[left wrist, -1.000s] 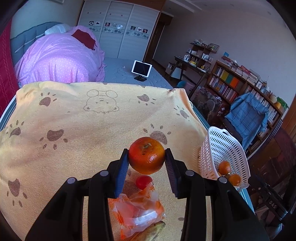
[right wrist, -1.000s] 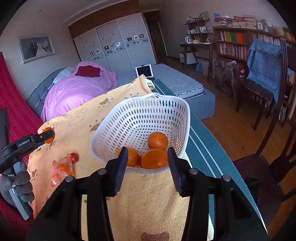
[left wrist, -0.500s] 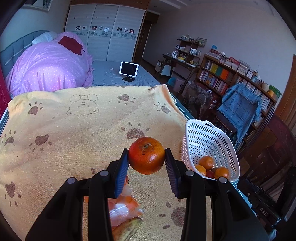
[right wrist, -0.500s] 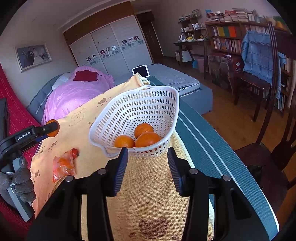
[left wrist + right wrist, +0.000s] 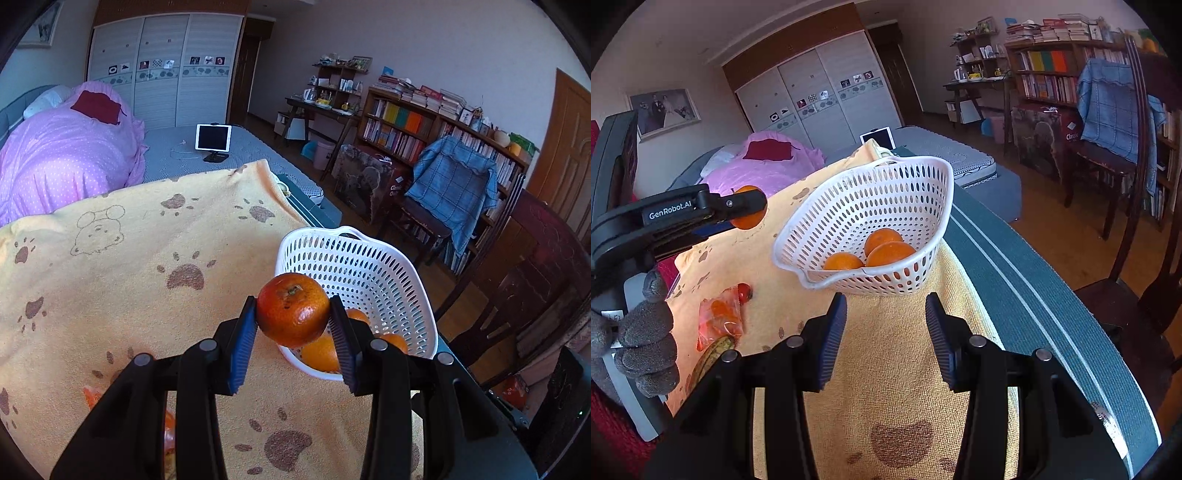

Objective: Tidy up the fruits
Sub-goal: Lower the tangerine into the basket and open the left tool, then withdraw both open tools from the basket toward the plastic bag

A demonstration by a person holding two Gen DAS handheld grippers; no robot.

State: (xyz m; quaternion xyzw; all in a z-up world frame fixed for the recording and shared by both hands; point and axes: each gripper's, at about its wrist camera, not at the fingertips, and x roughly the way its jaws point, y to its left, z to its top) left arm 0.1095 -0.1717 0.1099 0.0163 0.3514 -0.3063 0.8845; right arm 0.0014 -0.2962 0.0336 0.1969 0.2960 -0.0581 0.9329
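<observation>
My left gripper (image 5: 293,318) is shut on an orange tangerine (image 5: 291,310) and holds it in the air just before the near rim of the white perforated basket (image 5: 354,258). The right wrist view shows that left gripper (image 5: 753,206) from the side, left of the basket (image 5: 864,206), with the tangerine (image 5: 745,221) peeking out past its finger. Three oranges (image 5: 886,245) lie in the tilted basket. My right gripper (image 5: 886,321) stands open and empty, its fingertips just short of the basket's near wall.
A yellow paw-print towel (image 5: 894,387) covers the surface, with a teal striped edge (image 5: 1015,280) on the right. A plastic bag of orange pieces (image 5: 718,321), a small red tomato (image 5: 743,291) and a yellow-green fruit (image 5: 713,356) lie at left. A gloved hand (image 5: 646,339) grips the left tool.
My left gripper carried the tangerine rightward, up to the basket. In the right wrist view the basket has slid from between the fingertips to just beyond them.
</observation>
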